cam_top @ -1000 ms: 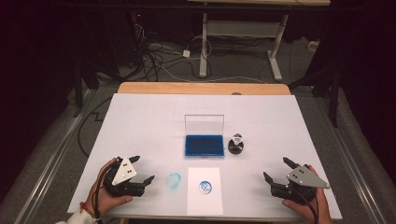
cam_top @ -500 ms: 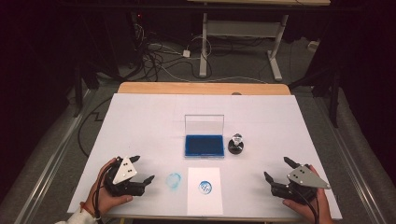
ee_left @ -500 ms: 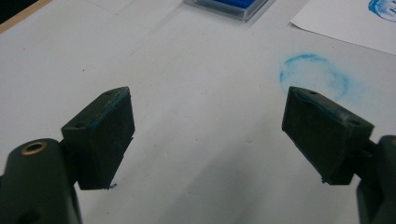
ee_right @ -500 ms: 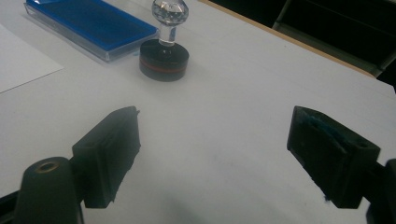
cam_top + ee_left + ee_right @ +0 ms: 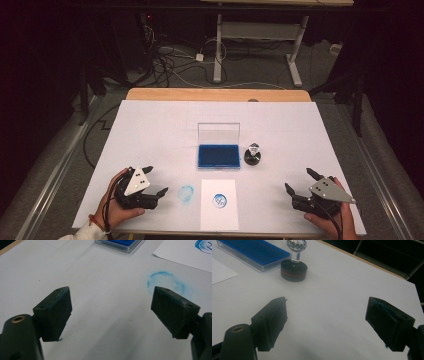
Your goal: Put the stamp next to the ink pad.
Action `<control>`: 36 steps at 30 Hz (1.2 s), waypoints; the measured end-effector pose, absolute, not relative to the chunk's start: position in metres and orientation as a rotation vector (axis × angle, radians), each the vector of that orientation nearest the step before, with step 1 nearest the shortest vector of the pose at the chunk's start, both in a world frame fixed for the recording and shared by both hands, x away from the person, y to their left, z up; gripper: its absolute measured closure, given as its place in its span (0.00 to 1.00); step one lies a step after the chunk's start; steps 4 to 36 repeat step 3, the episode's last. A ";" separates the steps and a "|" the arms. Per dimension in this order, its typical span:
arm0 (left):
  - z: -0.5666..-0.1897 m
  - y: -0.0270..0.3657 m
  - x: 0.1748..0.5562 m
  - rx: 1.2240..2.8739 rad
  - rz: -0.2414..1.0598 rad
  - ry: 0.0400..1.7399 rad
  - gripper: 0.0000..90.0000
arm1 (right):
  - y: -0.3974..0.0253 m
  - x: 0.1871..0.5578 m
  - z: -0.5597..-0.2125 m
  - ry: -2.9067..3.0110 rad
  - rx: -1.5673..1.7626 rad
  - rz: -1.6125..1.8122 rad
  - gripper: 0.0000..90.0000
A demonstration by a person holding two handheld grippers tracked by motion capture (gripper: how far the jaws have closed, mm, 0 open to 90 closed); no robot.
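A blue ink pad (image 5: pixel 218 155) with its clear lid raised lies at the table's middle; its corner (image 5: pixel 120 243) and long side (image 5: pixel 253 251) also show. Right of it stands a round black stamp (image 5: pixel 252 156) with a clear knob (image 5: pixel 294 269). A white sheet (image 5: pixel 218 204) with a blue stamped mark lies near the front edge (image 5: pixel 190 252). A blue ring smear (image 5: pixel 186 194) marks the table (image 5: pixel 165 283). My left gripper (image 5: pixel 155 180) (image 5: pixel 111 312) rests open at front left. My right gripper (image 5: pixel 299 180) (image 5: pixel 327 322) rests open at front right. Both hold nothing.
The white table cover (image 5: pixel 165 130) ends at a wooden strip (image 5: pixel 215 95) along the far edge. Beyond it are a desk frame (image 5: pixel 257 35) and cables (image 5: pixel 170 55) on the floor. A person's hands hold both grippers at the near edge.
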State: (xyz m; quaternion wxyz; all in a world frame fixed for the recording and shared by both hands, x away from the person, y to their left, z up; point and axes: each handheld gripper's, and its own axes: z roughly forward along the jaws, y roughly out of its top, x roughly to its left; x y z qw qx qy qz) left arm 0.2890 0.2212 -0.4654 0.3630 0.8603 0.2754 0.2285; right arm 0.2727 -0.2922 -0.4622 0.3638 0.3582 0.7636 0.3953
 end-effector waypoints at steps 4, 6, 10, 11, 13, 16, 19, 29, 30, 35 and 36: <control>-0.465 0.221 0.290 2.213 0.581 0.707 0.19 | -0.292 0.272 -0.463 1.970 0.916 1.007 0.20; -0.465 0.221 0.290 2.213 0.581 0.707 0.19 | -0.292 0.272 -0.463 1.970 0.916 1.007 0.20; -0.465 0.221 0.290 2.213 0.581 0.707 0.19 | -0.292 0.272 -0.463 1.970 0.916 1.007 0.20; -0.465 0.221 0.290 2.213 0.581 0.707 0.19 | -0.292 0.272 -0.463 1.970 0.916 1.007 0.20; -0.465 0.221 0.290 2.213 0.581 0.707 0.19 | -0.292 0.272 -0.463 1.970 0.916 1.007 0.20; -0.465 0.221 0.290 2.213 0.581 0.707 0.19 | -0.292 0.272 -0.463 1.970 0.916 1.007 0.20; -0.465 0.221 0.290 2.213 0.581 0.707 0.19 | -0.292 0.272 -0.463 1.970 0.916 1.007 0.20; -0.465 0.221 0.290 2.213 0.581 0.707 0.19 | -0.292 0.272 -0.463 1.970 0.916 1.007 0.20; -0.465 0.221 0.290 2.213 0.581 0.707 0.19 | -0.292 0.272 -0.463 1.970 0.916 1.007 0.20; -0.465 0.221 0.290 2.213 0.581 0.707 0.19 | -0.292 0.272 -0.463 1.970 0.916 1.007 0.20; -0.465 0.221 0.290 2.213 0.581 0.707 0.19 | -0.292 0.272 -0.463 1.970 0.916 1.007 0.20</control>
